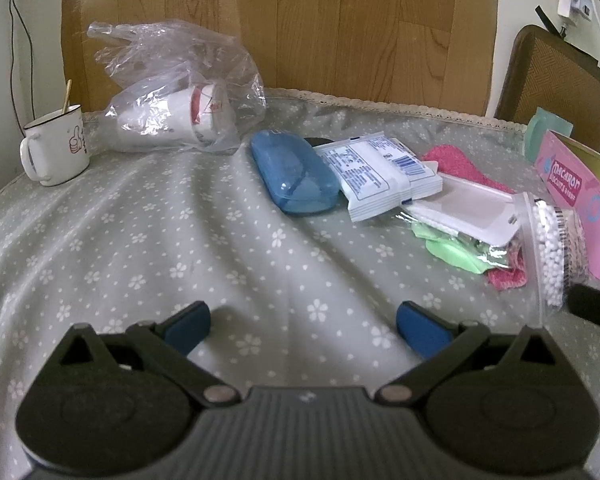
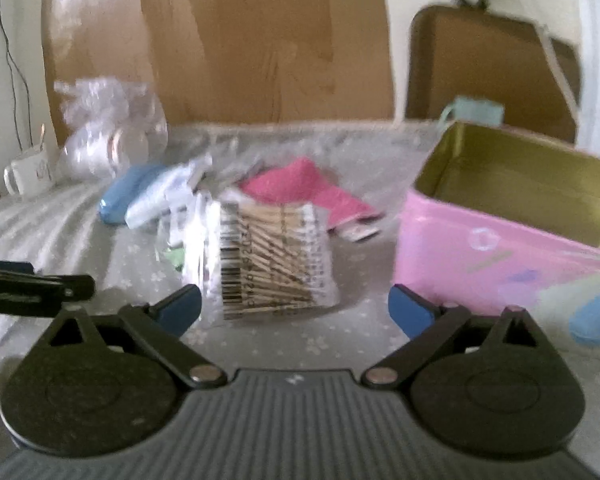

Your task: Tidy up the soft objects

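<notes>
A pile of small items lies on the flowered cloth: a blue case, white tissue packs, a pink cloth, a green and foil packet and a clear bag of cotton swabs. In the blurred right wrist view the swab bag stands just ahead of my open right gripper, between its fingers' line. The pink cloth lies behind it. My left gripper is open and empty over bare cloth, left of the pile.
An open pink box with a gold inside stands at the right, also in the left wrist view. A white mug and a clear plastic bag with cups sit at the back left. A chair stands behind the table.
</notes>
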`<state>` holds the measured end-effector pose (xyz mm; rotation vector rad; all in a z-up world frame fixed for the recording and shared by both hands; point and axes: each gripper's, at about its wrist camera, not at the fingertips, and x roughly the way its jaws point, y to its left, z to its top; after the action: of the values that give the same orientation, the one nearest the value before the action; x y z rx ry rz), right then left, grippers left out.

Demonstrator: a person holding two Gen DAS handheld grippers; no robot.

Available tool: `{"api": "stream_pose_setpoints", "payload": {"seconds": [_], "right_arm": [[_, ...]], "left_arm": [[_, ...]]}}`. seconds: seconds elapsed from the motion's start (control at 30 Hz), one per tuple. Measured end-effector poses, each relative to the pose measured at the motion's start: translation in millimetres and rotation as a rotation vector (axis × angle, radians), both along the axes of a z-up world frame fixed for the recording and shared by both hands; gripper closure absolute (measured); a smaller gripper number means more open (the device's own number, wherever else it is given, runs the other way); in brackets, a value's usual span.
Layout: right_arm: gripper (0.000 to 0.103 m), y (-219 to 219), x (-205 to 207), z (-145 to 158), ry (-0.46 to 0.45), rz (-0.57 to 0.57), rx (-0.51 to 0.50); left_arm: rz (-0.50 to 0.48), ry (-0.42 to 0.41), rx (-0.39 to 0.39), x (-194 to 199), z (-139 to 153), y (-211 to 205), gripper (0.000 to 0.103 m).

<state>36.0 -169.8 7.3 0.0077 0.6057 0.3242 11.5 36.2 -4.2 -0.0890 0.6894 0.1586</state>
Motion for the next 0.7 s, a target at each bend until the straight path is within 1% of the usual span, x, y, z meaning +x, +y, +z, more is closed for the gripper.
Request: {"api": "stream_pose_setpoints", "payload": {"seconds": [0.07, 0.1, 0.13, 0.2, 0.23, 0.3, 0.4, 0.47, 0.53, 0.6, 0.67, 0.7], "right_arm": [[0.002, 3.5, 14.3, -2.7, 0.072, 0.029, 0.010], [0.003, 3.2, 16.6, -2.3, 0.068, 0.027, 0.019], [0.012, 3.0, 18.4, -1.3, 0.071, 0.036, 0.027], [0.029, 3.3, 9.5, -0.4, 0.056, 0.063, 0.035], [0.031, 4.3, 2.8, 0.5, 0.043, 0.068, 0.024], [0.032, 5.7, -13.3, 1.4, 0.020, 0.076, 0.012], [0.032, 3.6, -41.0, 4.3, 0.019, 0.106, 0.037], [0.032, 5.1, -60.4, 3.4, 0.019, 0.120, 0.021], [0.032, 7.2, -80.8, 4.4, -0.002, 0.142, 0.000], [0.031, 9.4, -94.3, 4.4, -0.007, 0.165, -0.017], [0.027, 11.7, -101.1, 2.9, -0.012, 0.166, -0.050], [0.023, 11.3, -101.9, 2.1, -0.012, 0.165, -0.061]], "left_arm": [[-0.001, 0.000, -0.001, 0.2, 0.2, -0.2, 0.000], [-0.002, 0.000, -0.001, -0.1, 0.2, -0.3, 0.000], [-0.003, 0.000, 0.000, -0.4, 0.1, -0.5, 0.000], [-0.004, -0.001, -0.002, -1.0, 0.0, -0.3, 0.000], [-0.004, -0.001, -0.003, -1.2, 0.3, -0.2, 0.000], [-0.006, -0.002, -0.005, -1.5, 0.6, 0.3, 0.000], [-0.011, -0.002, -0.006, -1.3, 0.9, 0.4, 0.000], [-0.013, -0.002, -0.006, -1.2, 1.1, -0.2, 0.000], [-0.017, -0.001, -0.004, -0.7, 1.3, -0.9, 0.000], [-0.025, 0.002, 0.002, -0.3, 1.2, -2.6, 0.001], [-0.036, 0.006, 0.010, 0.0, 1.1, -4.5, 0.001], [-0.043, 0.008, 0.013, -0.1, 0.9, -5.0, 0.000]]}}
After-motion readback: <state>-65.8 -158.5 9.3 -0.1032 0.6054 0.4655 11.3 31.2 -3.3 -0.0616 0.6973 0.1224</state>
